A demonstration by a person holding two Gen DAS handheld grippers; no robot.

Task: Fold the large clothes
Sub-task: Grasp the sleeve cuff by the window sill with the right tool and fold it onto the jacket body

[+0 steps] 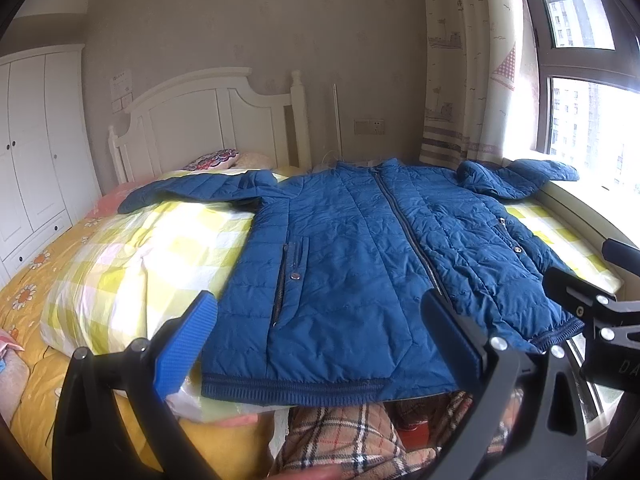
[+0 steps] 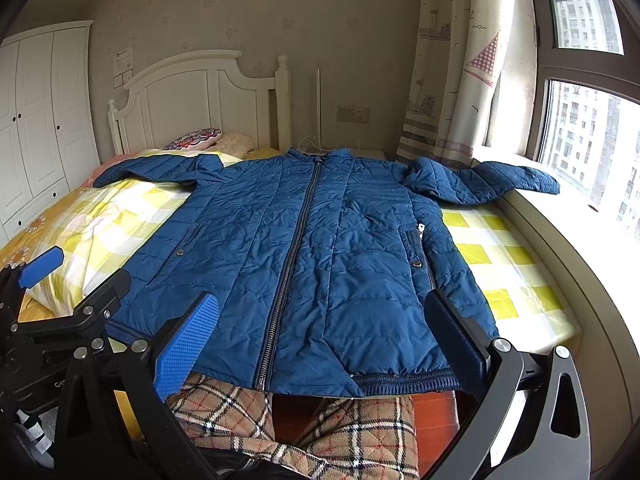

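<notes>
A blue quilted jacket (image 1: pixel 360 248) lies flat and zipped on the bed, front up, collar toward the headboard, both sleeves spread sideways. It also shows in the right wrist view (image 2: pixel 320 248). Its hem hangs at the near bed edge. My left gripper (image 1: pixel 316 336) is open and empty, held just above the hem's left part. My right gripper (image 2: pixel 320 336) is open and empty above the hem near the zipper's end. The right gripper also shows at the right edge of the left wrist view (image 1: pixel 592 304), and the left gripper at the left of the right wrist view (image 2: pixel 72 280).
The bed has a yellow checked cover (image 2: pixel 500 248) and a folded checked quilt (image 1: pixel 132 256) at the left. A white headboard (image 1: pixel 212 120), pillows (image 2: pixel 200 138), a white wardrobe (image 1: pixel 32 152), a window sill (image 2: pixel 560 208) and curtain (image 2: pixel 452 80) surround it. Plaid-clad legs (image 2: pixel 340 428) stand at the near edge.
</notes>
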